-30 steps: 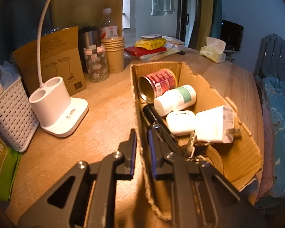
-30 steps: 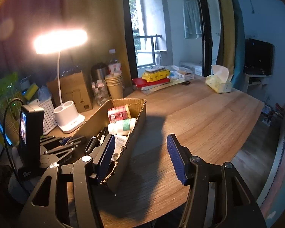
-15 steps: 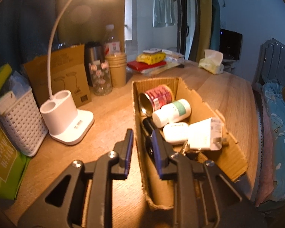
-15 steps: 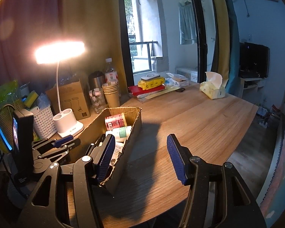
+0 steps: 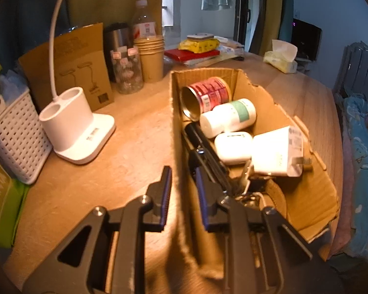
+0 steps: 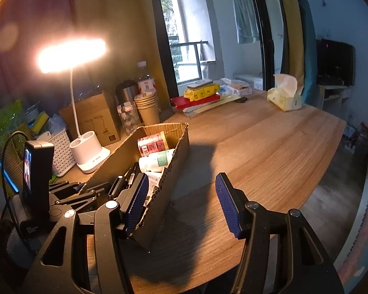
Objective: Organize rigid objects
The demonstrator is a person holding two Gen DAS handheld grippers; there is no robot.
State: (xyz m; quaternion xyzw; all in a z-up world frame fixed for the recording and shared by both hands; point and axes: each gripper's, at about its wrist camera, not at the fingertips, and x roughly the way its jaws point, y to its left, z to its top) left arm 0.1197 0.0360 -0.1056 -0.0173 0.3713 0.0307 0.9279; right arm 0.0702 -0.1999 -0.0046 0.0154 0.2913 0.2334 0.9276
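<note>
A cardboard box (image 5: 314, 191) lies on the wooden table and holds a red can (image 5: 208, 95), a white bottle (image 5: 229, 117), a white earbud case (image 5: 233, 147), a white charger (image 5: 277, 154), a black pen (image 5: 203, 152) and keys. My left gripper (image 5: 182, 191) straddles the box's left wall, its pads a small gap apart, one finger outside and one inside. My right gripper (image 6: 181, 203) is open and empty; its left finger is over the box's (image 6: 174, 159) near right wall, its right finger over bare table.
A white lamp base (image 5: 76, 127), a white basket (image 5: 14, 134), a brown carton, a glass jar (image 5: 127, 73), paper cups (image 5: 151, 58) and bottles stand left and behind. Books (image 6: 196, 100) and a tissue pack (image 6: 284, 95) lie farther back. The table edge runs at the right.
The left gripper's jaws have parted slightly around the box wall. Both cameras shifted a little; the box and its contents stay put.
</note>
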